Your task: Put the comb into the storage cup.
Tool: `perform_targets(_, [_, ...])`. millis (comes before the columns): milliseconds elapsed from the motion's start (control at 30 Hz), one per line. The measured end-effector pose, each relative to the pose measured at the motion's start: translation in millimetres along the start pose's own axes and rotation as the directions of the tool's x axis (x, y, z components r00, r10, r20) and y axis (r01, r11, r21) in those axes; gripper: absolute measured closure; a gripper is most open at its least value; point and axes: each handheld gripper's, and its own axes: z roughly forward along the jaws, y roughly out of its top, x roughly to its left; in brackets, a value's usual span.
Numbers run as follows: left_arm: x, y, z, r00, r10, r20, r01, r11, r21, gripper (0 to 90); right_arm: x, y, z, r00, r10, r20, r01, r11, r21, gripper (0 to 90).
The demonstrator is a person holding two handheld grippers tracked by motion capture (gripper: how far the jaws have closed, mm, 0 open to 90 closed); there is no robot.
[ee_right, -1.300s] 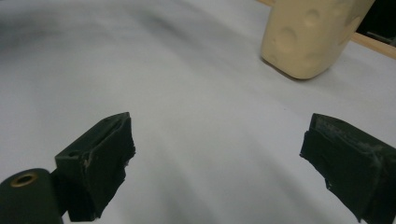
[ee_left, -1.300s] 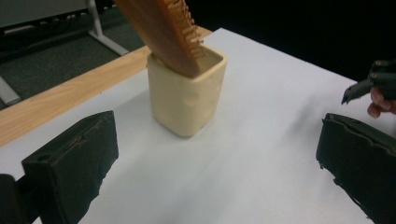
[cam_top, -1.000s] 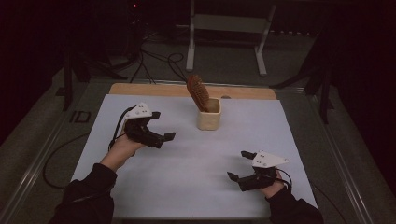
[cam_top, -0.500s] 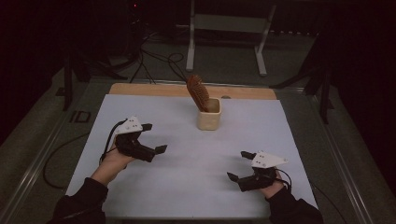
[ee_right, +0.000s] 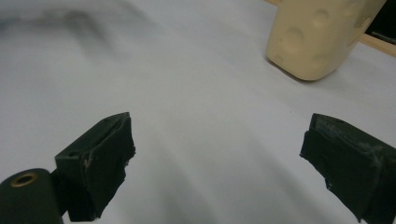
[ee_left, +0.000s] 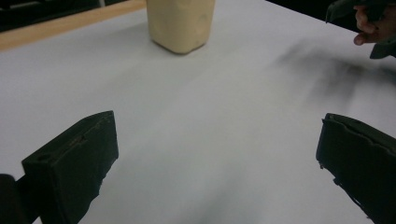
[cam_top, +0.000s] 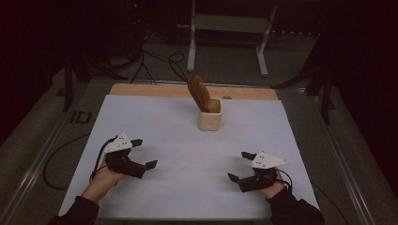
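A small cream cup (cam_top: pixel 210 114) stands on the far middle part of the white worktop (cam_top: pixel 187 140). A brown hairbrush (cam_top: pixel 199 92) sticks up out of the cup and leans to the left. In the right gripper view the cup (ee_right: pixel 317 37) has round dents in its side. No words or labels can be read on it.

The left gripper (cam_top: pixel 144 153) is at the near left of the worktop, held in a hand (cam_top: pixel 102 180). Its jaws are wide apart and nothing is between them. In the left gripper view the two black jaws sit low over the bare white top, with the cup (ee_left: pixel 181 22) far ahead.

The right gripper (cam_top: pixel 240 167) is at the near right, held in the other hand (cam_top: pixel 272 187). Its jaws are also wide apart and hold nothing. Both grippers are well apart from the cup and from each other.

A strip of bare wood (cam_top: pixel 141 89) runs along the far edge of the worktop. Beyond it the floor is dark, with cables (cam_top: pixel 155 58) and a metal stand (cam_top: pixel 230 28).
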Motion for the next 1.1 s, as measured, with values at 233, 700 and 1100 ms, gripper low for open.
perform_targets(233, [2.9, -22.5, -11.0, 0.9992, -0.024, -0.032, 0.024, 0.9997, -0.01, 0.0, -0.1, -0.2, 0.1, 1.0, -0.001, 0.0, 0.001, 1.0, 0.002, 8.0])
perform_targets(700, [6.6, -57.3, -27.9, 0.9937, -0.071, -0.087, 0.071, 0.9975, -0.008, 0.0, -1.8, -0.7, 1.4, 1.0, -0.005, 0.001, 0.005, 1.0, 0.007, 8.0])
perform_targets(1100, [5.9, -72.6, -37.3, 0.9844, -0.109, -0.138, 0.113, 0.9935, 0.017, 0.0, -2.7, -1.7, 1.6, 1.0, -0.003, 0.003, 0.003, 1.0, 0.008, 8.0])
